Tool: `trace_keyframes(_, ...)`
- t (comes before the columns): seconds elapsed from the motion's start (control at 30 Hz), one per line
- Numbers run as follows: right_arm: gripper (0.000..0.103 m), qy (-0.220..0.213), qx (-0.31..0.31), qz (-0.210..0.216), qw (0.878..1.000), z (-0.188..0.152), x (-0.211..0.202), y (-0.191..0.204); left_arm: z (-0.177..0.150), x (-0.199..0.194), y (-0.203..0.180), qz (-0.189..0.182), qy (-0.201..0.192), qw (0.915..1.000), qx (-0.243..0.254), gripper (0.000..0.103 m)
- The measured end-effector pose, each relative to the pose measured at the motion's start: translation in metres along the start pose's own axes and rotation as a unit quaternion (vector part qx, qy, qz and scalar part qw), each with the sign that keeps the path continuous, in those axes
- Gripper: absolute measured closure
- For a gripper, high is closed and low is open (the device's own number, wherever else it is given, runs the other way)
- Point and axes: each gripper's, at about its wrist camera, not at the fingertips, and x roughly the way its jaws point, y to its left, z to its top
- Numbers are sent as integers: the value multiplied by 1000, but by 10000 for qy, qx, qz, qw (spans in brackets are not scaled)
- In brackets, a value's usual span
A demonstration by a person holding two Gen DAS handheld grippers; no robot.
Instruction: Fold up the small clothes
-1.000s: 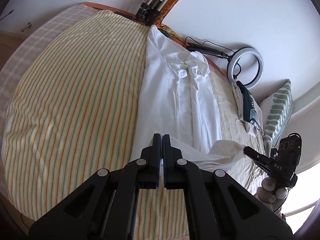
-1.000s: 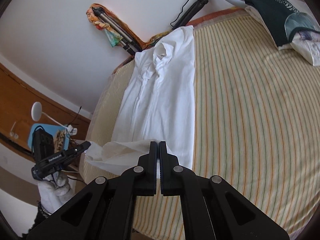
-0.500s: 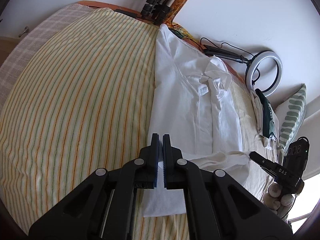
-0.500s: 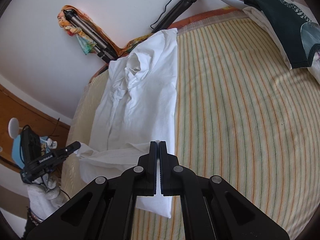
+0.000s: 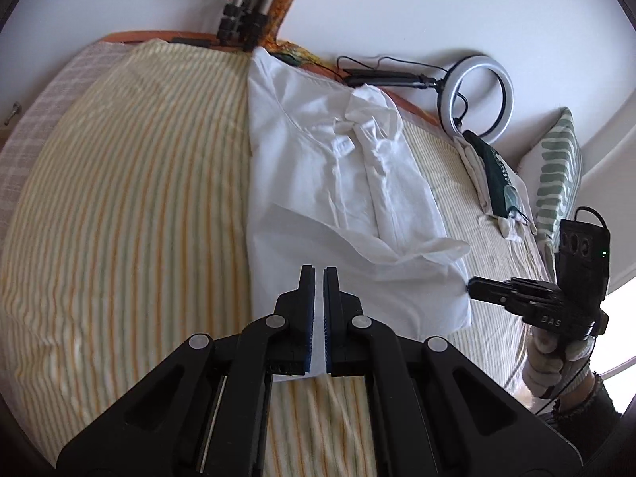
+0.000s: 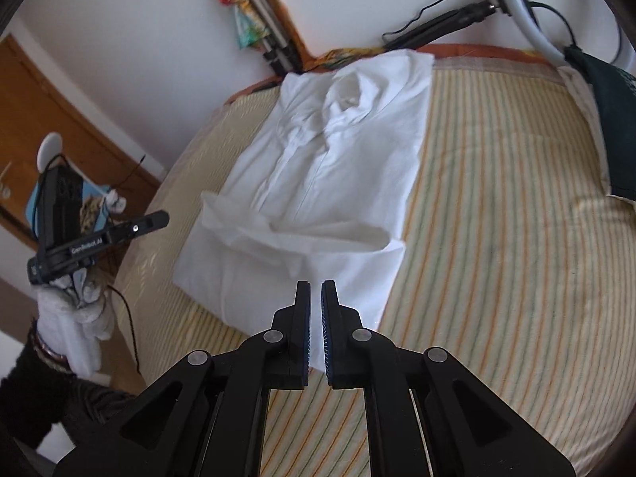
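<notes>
White shirt (image 5: 338, 183) lies collar-up on the striped bed (image 5: 131, 206), sleeves folded across its lower body, hem end nearest both grippers. Left gripper (image 5: 318, 274) and right gripper (image 6: 315, 288) hover over the hem, jaws nearly closed, a slit apart, grasping nothing. Sleeve fold looks done; next likely: grab hem corners, fold toward collar. Fabric thin, wrinkled, limp.

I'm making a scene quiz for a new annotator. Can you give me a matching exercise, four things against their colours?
Things:
1. shirt
2. bed sheet
3. ring light
4. cushion

Colours:
A. white pad with green marks
B. plain white
C. yellow with orange and green stripes
D. white ring, black stand

Pairs: 1-B, 2-C, 3-D, 4-A
</notes>
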Motion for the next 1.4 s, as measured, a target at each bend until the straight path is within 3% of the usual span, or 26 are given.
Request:
trace_keyframes(0.17,97,-66,98,-166,9998,13,23,-1,0,27,-18,-138,266,9995,123,103)
trace_keyframes(0.27,97,-353,268,-340,9984,24,23,-8,7,44,-17,163,202,9997,-3,103)
trace_keyframes(0.37,81,-574,390,-567,9960,29,18,-14,14,52,-11,622,36,9981,-2,103)
trace_keyframes(0.43,78,-604,341,-701,9951,29,14,-14,17,48,-3,779,-88,9969,-112,103)
trace_keyframes(0.5,76,-564,275,-834,9945,24,7,-14,20,37,6,882,-264,9954,-262,103)
trace_keyframes(0.57,62,-584,227,-909,9939,15,-4,-15,19,24,16,905,-385,9945,-371,103)
trace_keyframes(0.67,60,-513,383,-723,9953,-3,-17,-21,6,7,28,838,-331,9951,-396,102)
trace_keyframes(0.73,60,-430,551,-511,9962,-17,-23,-25,-7,0,36,717,-195,9962,-460,79)
trace_keyframes(0.8,60,-367,632,-275,9969,-30,-28,-27,-20,-6,44,528,-103,9966,-632,67)
trace_keyframes(0.97,60,-233,474,-152,9985,-47,-23,-19,-43,1,53,385,254,9956,-821,67)
trace_keyframes(1.03,60,-147,432,-130,9989,-46,-15,-17,-45,0,53,283,220,9952,-907,67)
trace_keyframes(1.1,65,-129,391,-76,9991,-43,-9,-14,-45,1,50,87,291,9951,-936,71)
trace_keyframes(1.13,69,-90,337,-41,9994,-42,-6,-12,-45,2,47,28,324,9953,-916,79)
trace_keyframes(1.17,79,-47,286,-23,9996,-41,-2,-9,-45,4,44,-10,365,9957,-846,86)
trace_keyframes(1.2,91,-21,237,-34,9997,-41,0,-7,-45,6,39,42,399,9966,-719,100)
trace_keyframes(1.27,100,-34,174,-164,9997,-38,2,-3,-44,4,30,169,357,9980,-495,103)
trace_keyframes(1.4,101,-209,113,-204,9995,-32,-19,1,-41,-14,30,181,170,9982,-554,103)
